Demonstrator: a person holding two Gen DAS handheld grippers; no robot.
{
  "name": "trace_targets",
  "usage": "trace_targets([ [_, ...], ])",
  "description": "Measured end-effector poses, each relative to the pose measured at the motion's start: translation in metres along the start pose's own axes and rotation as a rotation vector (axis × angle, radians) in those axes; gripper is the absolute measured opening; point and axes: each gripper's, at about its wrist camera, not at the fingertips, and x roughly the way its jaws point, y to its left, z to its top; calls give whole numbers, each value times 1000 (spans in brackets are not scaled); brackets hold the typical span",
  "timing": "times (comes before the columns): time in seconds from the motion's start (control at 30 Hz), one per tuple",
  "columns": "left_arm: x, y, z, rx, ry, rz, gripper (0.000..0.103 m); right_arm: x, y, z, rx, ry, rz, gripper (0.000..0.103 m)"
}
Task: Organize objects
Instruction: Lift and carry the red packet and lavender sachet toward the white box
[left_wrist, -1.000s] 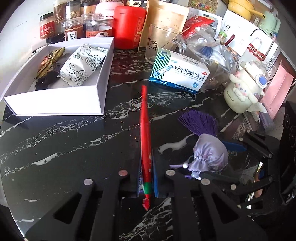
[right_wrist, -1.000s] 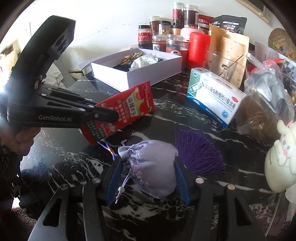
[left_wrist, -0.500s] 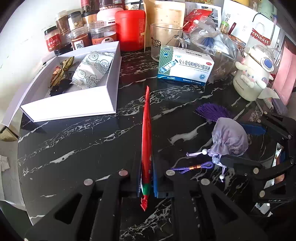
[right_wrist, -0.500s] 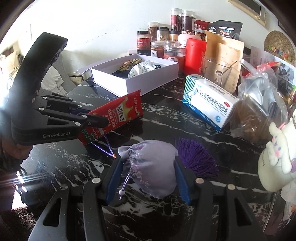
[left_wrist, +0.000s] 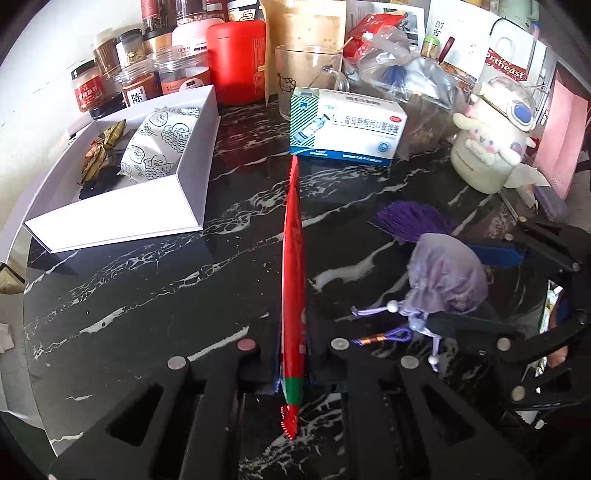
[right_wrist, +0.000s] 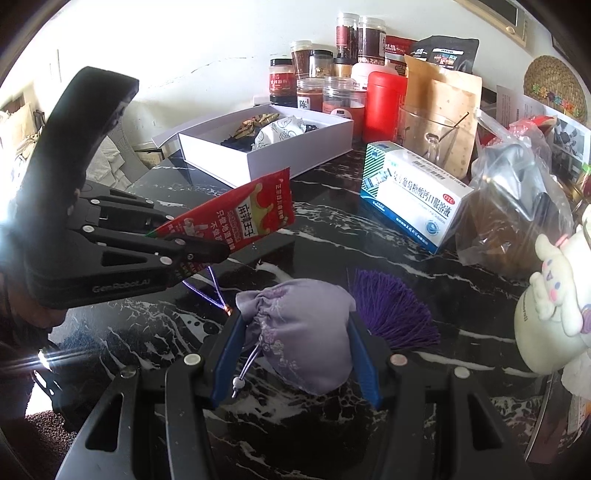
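Red packet pinched in left gripper; lilac pouch in right gripper.

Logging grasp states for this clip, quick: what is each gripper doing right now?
Left gripper: closed on the red snack packet, held edge-on.
Right gripper: closed around the lavender drawstring pouch.

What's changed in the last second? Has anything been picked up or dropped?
Both grippers rose and pulled back from the table, carrying their loads. Nothing was taken or let go: the left gripper stays shut on the red packet, the right gripper on the purple pouch. The white box has not moved.
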Motion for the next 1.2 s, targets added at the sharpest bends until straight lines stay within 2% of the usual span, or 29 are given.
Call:
trace_targets([
  [0.47,-43,-1,-5,35,-8,25,9,-16,-1,15,-1,-15,-20,56],
  [0.83,-70,7,-9,33,-33,60,9,-28,15,36,-70,-46,-25,56],
  [1.2,-93,39,-1,-3,-43,109,9,-24,35,70,-117,-79,63,56],
])
